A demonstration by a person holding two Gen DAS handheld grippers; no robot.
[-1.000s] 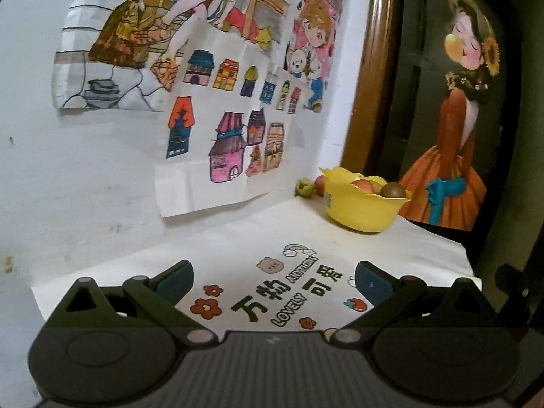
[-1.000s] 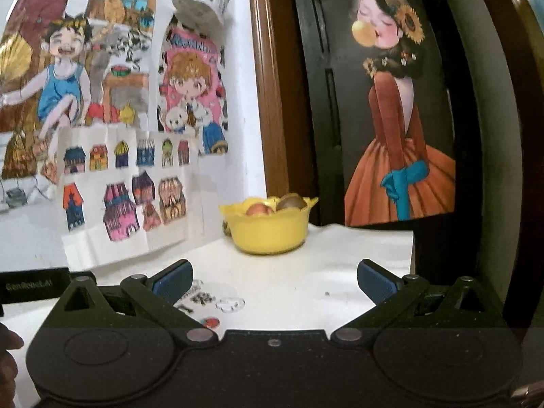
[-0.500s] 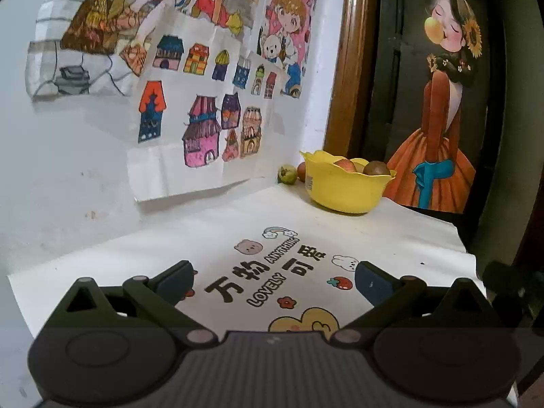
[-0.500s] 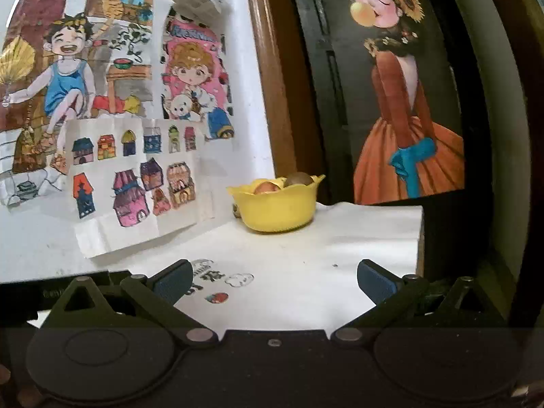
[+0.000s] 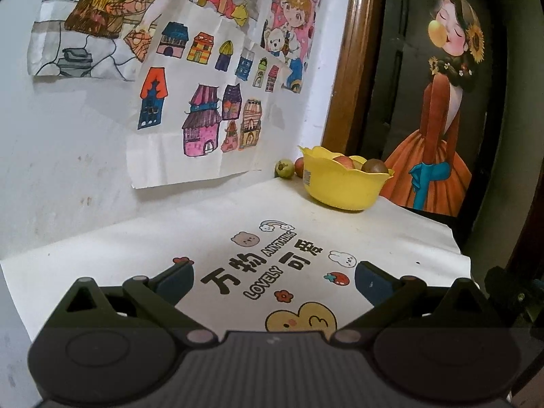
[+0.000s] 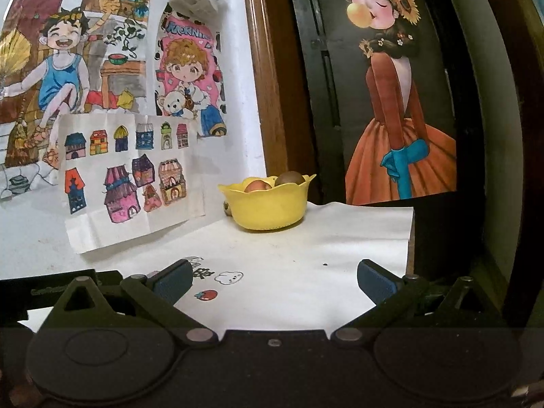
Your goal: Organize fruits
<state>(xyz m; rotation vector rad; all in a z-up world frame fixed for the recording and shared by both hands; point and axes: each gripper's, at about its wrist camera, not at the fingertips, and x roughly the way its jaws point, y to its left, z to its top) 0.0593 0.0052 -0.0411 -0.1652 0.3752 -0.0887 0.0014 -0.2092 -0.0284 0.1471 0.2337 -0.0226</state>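
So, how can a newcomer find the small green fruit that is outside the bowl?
Look to the table's far corner, where the yellow bowl stands. Left of it, by the wall, lies the green fruit, with a red fruit between. It alone is green.

The bowl (image 5: 343,187) sits at the cloth's (image 5: 204,238) far corner, fruit inside; two more fruits (image 5: 285,168), possibly touching, lie behind it against the wall.
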